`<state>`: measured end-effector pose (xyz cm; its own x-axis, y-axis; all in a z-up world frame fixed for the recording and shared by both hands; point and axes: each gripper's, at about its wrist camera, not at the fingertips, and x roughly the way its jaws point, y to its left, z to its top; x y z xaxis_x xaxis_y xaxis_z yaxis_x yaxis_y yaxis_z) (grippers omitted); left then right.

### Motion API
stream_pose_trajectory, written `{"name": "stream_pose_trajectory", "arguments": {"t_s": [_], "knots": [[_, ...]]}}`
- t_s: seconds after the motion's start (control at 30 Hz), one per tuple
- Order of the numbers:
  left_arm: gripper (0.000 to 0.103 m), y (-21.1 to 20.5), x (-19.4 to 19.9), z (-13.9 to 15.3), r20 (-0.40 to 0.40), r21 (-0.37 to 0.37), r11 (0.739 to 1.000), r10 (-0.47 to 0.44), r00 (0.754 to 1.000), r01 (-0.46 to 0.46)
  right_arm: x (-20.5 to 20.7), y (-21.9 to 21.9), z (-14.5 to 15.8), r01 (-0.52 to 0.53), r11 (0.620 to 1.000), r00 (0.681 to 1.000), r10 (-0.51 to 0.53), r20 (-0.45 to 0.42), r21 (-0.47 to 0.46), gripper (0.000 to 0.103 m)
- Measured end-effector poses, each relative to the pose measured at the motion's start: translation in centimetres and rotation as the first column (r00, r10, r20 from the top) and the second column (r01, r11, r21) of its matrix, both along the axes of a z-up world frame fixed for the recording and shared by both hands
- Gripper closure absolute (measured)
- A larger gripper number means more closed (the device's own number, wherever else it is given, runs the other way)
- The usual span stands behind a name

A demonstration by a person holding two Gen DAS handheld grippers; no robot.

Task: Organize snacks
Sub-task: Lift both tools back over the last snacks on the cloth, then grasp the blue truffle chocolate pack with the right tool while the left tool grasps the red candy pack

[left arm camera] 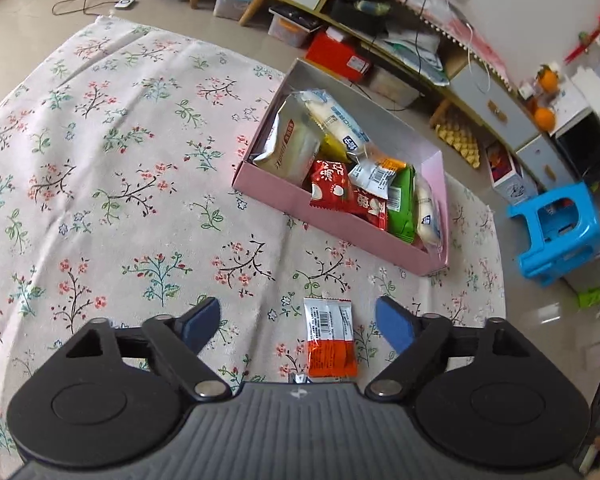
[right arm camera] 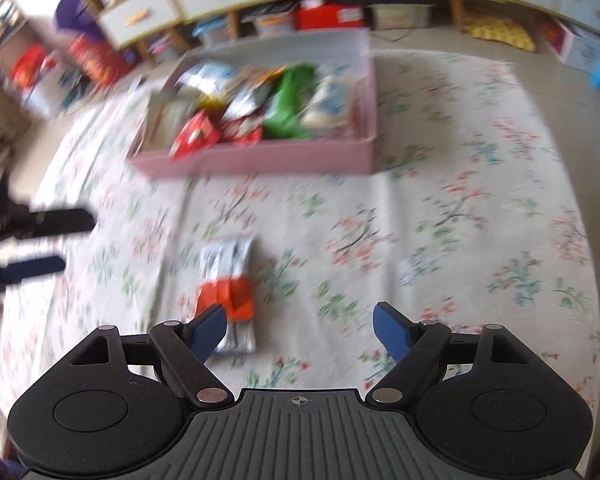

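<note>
A white and orange snack packet (left arm camera: 330, 338) lies flat on the floral cloth, between the open fingers of my left gripper (left arm camera: 298, 326), which hovers above it and holds nothing. A pink box (left arm camera: 340, 216) further ahead holds several snack packets, red, green, white and yellow. In the blurred right wrist view the same packet (right arm camera: 228, 280) lies just ahead of the left finger of my right gripper (right arm camera: 300, 328), which is open and empty. The pink box (right arm camera: 260, 158) lies beyond it. The left gripper's fingers (right arm camera: 36, 268) show at the left edge.
The floral cloth (left arm camera: 100, 160) covers the floor area around the box. A blue plastic stool (left arm camera: 556, 232) stands to the right. Low shelves with storage boxes (left arm camera: 340, 52) and drawers line the far side.
</note>
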<state>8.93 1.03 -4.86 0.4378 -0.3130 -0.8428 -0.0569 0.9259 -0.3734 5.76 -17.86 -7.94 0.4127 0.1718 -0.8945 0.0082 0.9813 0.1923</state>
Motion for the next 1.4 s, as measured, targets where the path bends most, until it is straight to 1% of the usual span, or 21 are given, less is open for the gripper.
{"name": "stream_pose_trajectory", "arguments": {"t_s": [0.07,0.13,0.27,0.37,0.47,0.67,0.77,0.87,1.03,1.07,1.1,1.13,1.2,1.27,1.4], "knots": [[0.011,-0.2,0.1,0.0,0.012,0.017,1.000,-0.008,1.000,0.008,0.0,0.6,-0.2,-0.026,1.000,1.000,0.026,-0.001,-0.014,0.021],[0.009,-0.2,0.2,-0.1,0.021,0.039,0.999,-0.022,1.000,0.021,0.0,1.1,-0.4,-0.044,0.999,0.999,0.044,-0.008,0.009,0.021],[0.007,0.0,0.4,-0.5,0.010,0.077,0.997,-0.028,1.000,0.027,0.0,2.0,-0.9,-0.089,0.995,0.996,0.090,-0.021,0.039,0.021],[0.006,0.8,0.8,-0.7,-0.009,0.081,0.997,0.002,1.000,-0.001,0.1,3.1,-1.5,-0.129,0.991,0.991,0.131,-0.034,0.046,0.021],[0.006,1.5,0.9,-0.7,-0.015,0.067,0.997,0.025,1.000,-0.024,0.2,4.4,-1.8,-0.171,0.985,0.984,0.172,-0.035,0.036,0.021],[0.006,2.0,0.9,-0.8,-0.018,0.081,0.996,0.039,0.999,-0.038,0.7,6.2,-2.6,-0.202,0.979,0.978,0.202,-0.054,-0.009,0.021],[0.006,2.4,1.0,-0.9,-0.032,0.072,0.997,0.043,0.999,-0.040,1.0,6.9,-3.2,-0.208,0.977,0.977,0.206,-0.060,-0.039,0.021],[0.006,2.8,1.1,-0.8,-0.026,0.071,0.996,0.049,0.998,-0.047,1.2,7.6,-3.7,-0.220,0.974,0.974,0.216,-0.073,-0.054,0.021],[0.006,3.2,1.2,-1.1,-0.036,0.081,0.996,0.052,0.998,-0.049,1.4,8.9,-4.6,-0.274,0.953,0.961,0.265,-0.082,-0.130,0.022],[0.006,3.2,1.2,-1.2,-0.039,0.080,0.996,0.053,0.998,-0.049,1.3,9.0,-4.6,-0.280,0.950,0.959,0.271,-0.078,-0.138,0.024],[0.006,3.2,1.3,-1.2,-0.040,0.079,0.996,0.053,0.998,-0.049,1.4,8.9,-4.5,-0.281,0.950,0.959,0.272,-0.077,-0.135,0.034],[0.007,3.3,1.3,-1.3,-0.041,0.079,0.996,0.052,0.998,-0.049,1.5,8.7,-4.2,-0.277,0.953,0.960,0.269,-0.076,-0.124,0.046],[0.007,3.2,1.3,-1.4,-0.041,0.083,0.996,0.048,0.998,-0.045,1.6,7.7,-3.7,-0.246,0.966,0.968,0.240,-0.078,-0.079,0.061],[0.007,2.8,1.3,-1.5,-0.041,0.093,0.995,0.032,0.999,-0.028,1.6,6.6,-3.3,-0.211,0.976,0.975,0.207,-0.079,-0.049,0.062],[0.008,1.2,1.0,-2.0,-0.048,0.112,0.993,-0.021,0.999,0.026,1.3,4.5,-2.9,-0.158,0.985,0.985,0.152,-0.075,-0.072,0.063]]}}
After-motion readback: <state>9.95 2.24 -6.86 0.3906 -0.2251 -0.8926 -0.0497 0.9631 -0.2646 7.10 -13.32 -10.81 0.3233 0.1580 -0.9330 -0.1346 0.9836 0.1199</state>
